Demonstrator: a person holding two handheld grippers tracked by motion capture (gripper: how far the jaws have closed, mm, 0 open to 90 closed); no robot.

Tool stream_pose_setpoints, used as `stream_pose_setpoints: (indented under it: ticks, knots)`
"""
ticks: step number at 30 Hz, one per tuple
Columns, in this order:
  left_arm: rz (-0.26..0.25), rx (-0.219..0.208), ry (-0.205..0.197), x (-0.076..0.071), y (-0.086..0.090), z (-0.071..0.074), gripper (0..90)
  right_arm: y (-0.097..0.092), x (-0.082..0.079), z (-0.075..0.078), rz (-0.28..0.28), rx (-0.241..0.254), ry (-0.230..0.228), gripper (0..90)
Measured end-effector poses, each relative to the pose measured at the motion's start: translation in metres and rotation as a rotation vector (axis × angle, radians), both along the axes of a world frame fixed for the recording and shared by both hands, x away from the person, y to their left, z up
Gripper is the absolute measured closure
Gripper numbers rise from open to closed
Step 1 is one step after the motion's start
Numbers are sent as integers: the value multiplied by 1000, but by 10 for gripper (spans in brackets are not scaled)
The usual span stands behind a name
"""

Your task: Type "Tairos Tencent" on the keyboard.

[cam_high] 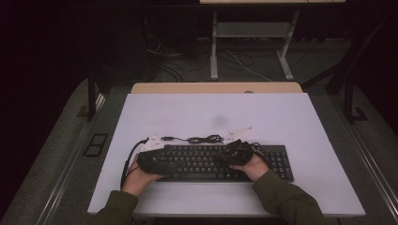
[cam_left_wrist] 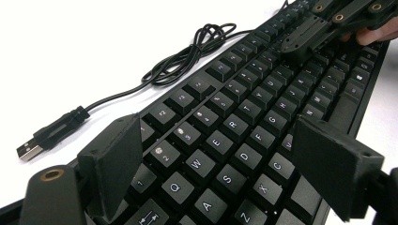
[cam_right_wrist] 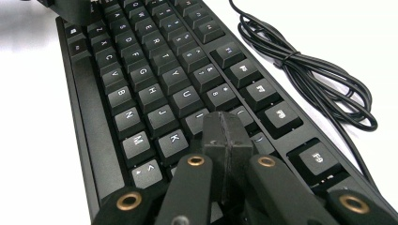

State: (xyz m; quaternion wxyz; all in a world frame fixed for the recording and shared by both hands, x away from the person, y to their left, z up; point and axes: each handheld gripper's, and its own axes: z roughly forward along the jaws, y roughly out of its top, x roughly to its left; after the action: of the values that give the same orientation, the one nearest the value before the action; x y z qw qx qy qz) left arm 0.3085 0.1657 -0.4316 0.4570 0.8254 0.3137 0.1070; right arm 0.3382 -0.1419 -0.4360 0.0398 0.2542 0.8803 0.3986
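The keyboard (cam_high: 220,162) lay lengthwise across the lower middle of the desk (cam_high: 281,117), directly beneath both grippers: the right gripper (cam_right_wrist: 226,133), fingers pressed together and empty, hovered over the K-row keys, while the left gripper (cam_left_wrist: 220,159) stood wide open, holding nothing.

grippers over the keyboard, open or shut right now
left gripper: open, jaws apart above the keyboard, holding nothing.
right gripper: shut, jaws pressed together with nothing between them, tip down at the keys.

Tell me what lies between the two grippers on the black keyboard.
Rows of black letter keys, nothing else, between the open left gripper and the shut right gripper, per the left gripper view.
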Motion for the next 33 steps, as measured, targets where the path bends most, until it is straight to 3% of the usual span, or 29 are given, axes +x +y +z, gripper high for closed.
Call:
stream_pose_setpoints:
  ticks: [17,33]
  knots:
    - [6,4,-6,0,2,2,161,-2,0,6,-3,18,-7,855]
    - [3,8,-6,0,5,4,218,-16,6,13,-61,110,-14,542]
